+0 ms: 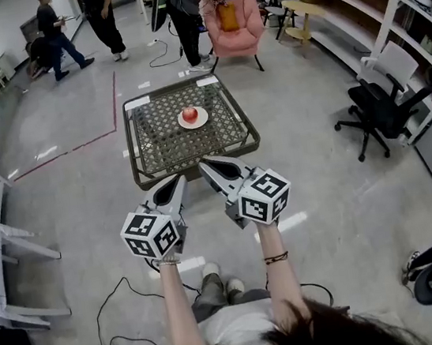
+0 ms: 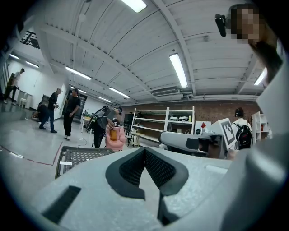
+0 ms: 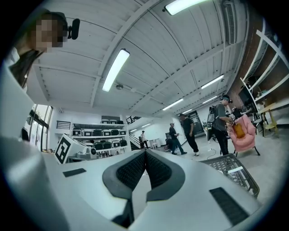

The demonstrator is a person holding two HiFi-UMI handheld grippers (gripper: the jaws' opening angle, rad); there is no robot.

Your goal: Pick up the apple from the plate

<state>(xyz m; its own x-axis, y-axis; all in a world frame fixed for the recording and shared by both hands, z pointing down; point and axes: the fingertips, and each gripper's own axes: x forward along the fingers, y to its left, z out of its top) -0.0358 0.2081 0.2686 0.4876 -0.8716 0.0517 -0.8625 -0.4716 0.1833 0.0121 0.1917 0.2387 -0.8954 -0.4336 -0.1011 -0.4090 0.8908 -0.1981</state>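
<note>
left tongs: my left gripper (image 1: 178,181) is pinched tight, pad on pad, with nothing in it.
right tongs: my right gripper (image 1: 206,164) is the same, closed and empty, just beside the left.
apple: the apple (image 1: 189,115) sits on the white plate (image 1: 203,121) mid-table, at 12 o'clock from both tips and well apart from them.
risk, closed tips: if i arrive without spreading the jaws, i judge i'd bump the apple. it is round and would likely roll off the plate.
risk, plate: a sideways nudge could slide the plate on the mesh table (image 1: 149,149).
risk, near rim: the table's near edge lies just past my tips at 12 o'clock, so a low reach could catch it.
risk, feet: a cable (image 1: 117,317) trails on the floor at 7 o'clock.
open room: bare floor at 3 and 9 o'clock. the office chair (image 1: 375,109) at 2 o'clock and the people past the far edge at 11 to 12 o'clock are well apart.
</note>
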